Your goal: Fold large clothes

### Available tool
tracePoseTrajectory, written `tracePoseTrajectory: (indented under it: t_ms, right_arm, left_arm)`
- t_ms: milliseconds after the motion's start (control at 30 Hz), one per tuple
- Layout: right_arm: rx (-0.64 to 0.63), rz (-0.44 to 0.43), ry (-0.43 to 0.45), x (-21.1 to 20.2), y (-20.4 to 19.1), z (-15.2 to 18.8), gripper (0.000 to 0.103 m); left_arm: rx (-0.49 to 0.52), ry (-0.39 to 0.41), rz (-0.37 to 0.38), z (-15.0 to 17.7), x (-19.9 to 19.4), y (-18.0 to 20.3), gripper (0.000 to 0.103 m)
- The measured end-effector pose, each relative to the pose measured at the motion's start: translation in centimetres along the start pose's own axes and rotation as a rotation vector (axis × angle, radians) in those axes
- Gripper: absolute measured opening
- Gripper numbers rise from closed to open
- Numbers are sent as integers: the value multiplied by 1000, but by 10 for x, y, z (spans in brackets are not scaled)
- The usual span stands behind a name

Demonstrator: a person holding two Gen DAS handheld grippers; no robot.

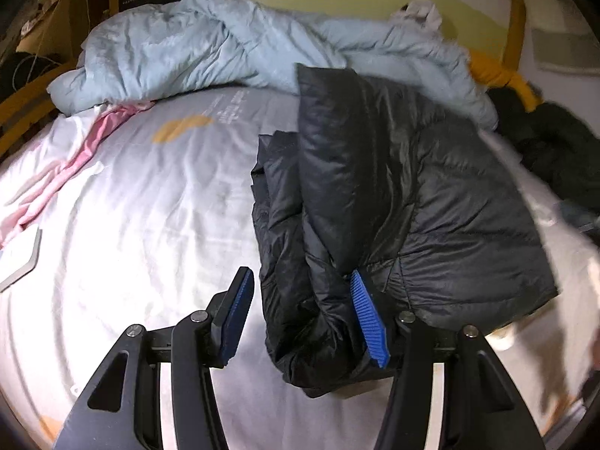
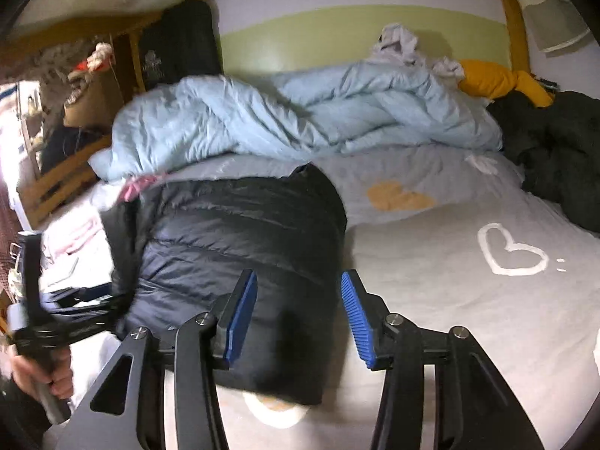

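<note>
While the left gripper (image 1: pixel 300 300) gapes around the black puffer jacket (image 1: pixel 393 187)'s bunched edge, only the right view shows a white heart outline (image 2: pixel 510 251) beside it. Right gripper (image 2: pixel 300 300) hangs released over the jacket's corner.

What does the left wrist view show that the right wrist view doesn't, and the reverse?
Left wrist only: a pink garment stretched across the sheet, and the jacket's bunched sleeve between the open left tongs. Right wrist only: a white heart outline on the sheet and the open right tongs. Both: the black puffer jacket on the bed, the light-blue duvet behind it.
</note>
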State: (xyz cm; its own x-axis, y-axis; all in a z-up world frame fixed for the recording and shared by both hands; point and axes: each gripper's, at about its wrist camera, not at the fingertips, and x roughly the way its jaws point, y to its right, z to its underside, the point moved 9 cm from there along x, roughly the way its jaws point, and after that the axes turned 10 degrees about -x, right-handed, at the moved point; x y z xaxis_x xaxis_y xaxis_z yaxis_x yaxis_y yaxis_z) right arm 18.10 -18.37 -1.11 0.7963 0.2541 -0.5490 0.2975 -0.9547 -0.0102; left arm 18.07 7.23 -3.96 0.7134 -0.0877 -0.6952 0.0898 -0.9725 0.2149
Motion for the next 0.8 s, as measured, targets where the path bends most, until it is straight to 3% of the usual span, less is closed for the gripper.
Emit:
tracePoseTrajectory:
  t_ms: [100,233,333,433,467,533,600,667,800]
  right_arm:
    - [-9,-115,-116,38,-22,13,47]
    - [-133,-31,-131,56,-44,25,48]
    - [-196,-77,-137,53,-61,32,47]
    - [-236,-92,-154,51,-65,37,47]
    - [-241,-94,-159,50,-66,38,47]
    - [-236,-96,-164,50,-67,41,47]
    - [-228,-93,-166,49,-68,41,47]
    - [-213,-94,-167,48,-66,41,47]
    - [-141,-88,-128,36,-63,29,47]
  left_arm:
    - [-29,49,70,-6,-12,2,53]
    - [-41,197,124,-29,-41,5,53]
    - [-6,349,152,-48,-70,10,55]
    - [34,404,196,-64,-81,21,56]
    - [40,406,192,-69,-78,24,55]
    - [38,377,178,-74,-62,26,40]
    - [39,290,93,-71,-31,20,26]
    - [42,216,-56,-59,-3,4,25]
    - [-21,77,-63,-40,37,-18,25]
